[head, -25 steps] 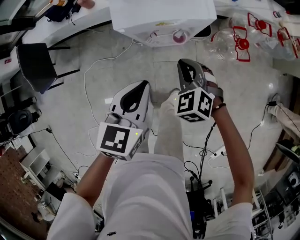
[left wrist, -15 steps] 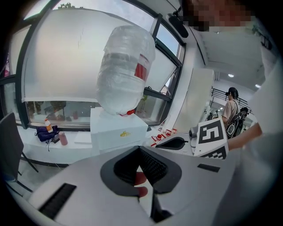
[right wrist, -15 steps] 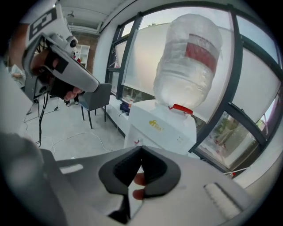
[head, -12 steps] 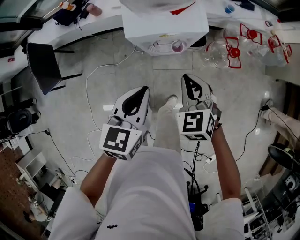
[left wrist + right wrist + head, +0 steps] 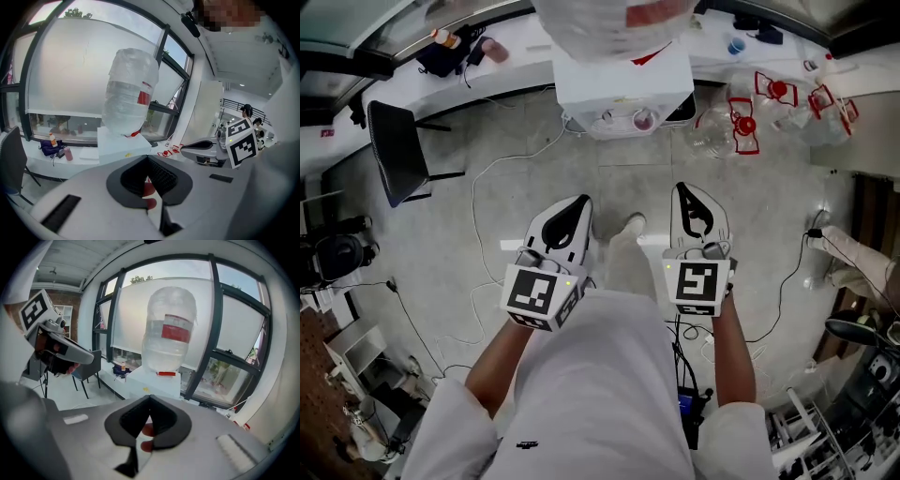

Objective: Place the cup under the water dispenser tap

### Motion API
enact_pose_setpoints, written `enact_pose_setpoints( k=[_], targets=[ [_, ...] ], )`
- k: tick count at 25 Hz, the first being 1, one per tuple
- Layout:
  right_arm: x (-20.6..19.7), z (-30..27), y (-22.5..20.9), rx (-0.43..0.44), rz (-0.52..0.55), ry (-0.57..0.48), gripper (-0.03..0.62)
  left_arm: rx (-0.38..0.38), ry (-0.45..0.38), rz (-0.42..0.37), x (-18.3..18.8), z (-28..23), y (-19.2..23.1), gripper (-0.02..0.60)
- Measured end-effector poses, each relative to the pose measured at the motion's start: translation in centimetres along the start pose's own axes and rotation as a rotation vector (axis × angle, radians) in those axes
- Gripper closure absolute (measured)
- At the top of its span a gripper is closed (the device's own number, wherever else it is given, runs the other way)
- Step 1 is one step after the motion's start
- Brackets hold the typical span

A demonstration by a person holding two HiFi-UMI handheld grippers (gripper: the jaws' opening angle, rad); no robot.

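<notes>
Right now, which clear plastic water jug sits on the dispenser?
The red-labelled jug atop the white dispenser; the red-handled ones lie on the floor.

Two grippers (image 5: 579, 201) (image 5: 687, 188), one water dispenser (image 5: 623, 84) and one black chair (image 5: 394, 150) show.

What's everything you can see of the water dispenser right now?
The water dispenser is a white boxy cabinet standing on the grey floor against the white counter below the windows. A large clear plastic bottle with a red label sits inverted and upright on its top, with a red piece at the neck. A recess low on the front holds a round reddish thing; I cannot tell whether it is a cup or a tap.
</notes>
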State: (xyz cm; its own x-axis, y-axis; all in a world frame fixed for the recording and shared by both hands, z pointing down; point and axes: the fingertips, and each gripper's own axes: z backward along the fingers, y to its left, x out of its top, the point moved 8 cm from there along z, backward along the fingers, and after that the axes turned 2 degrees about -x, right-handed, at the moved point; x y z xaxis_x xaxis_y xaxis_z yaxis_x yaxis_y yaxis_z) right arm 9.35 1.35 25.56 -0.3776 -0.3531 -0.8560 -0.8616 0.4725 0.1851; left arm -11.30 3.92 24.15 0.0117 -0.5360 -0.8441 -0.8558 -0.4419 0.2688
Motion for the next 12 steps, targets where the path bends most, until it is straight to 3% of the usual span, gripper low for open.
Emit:
enact_pose_setpoints(
  k=[12],
  targets=[
    [1.5,8.9,0.1,-0.129,-0.093,-0.062,0.583,-0.032,-0.053,-0.022,2.1,4.2,-1.7,0.58]
  ],
)
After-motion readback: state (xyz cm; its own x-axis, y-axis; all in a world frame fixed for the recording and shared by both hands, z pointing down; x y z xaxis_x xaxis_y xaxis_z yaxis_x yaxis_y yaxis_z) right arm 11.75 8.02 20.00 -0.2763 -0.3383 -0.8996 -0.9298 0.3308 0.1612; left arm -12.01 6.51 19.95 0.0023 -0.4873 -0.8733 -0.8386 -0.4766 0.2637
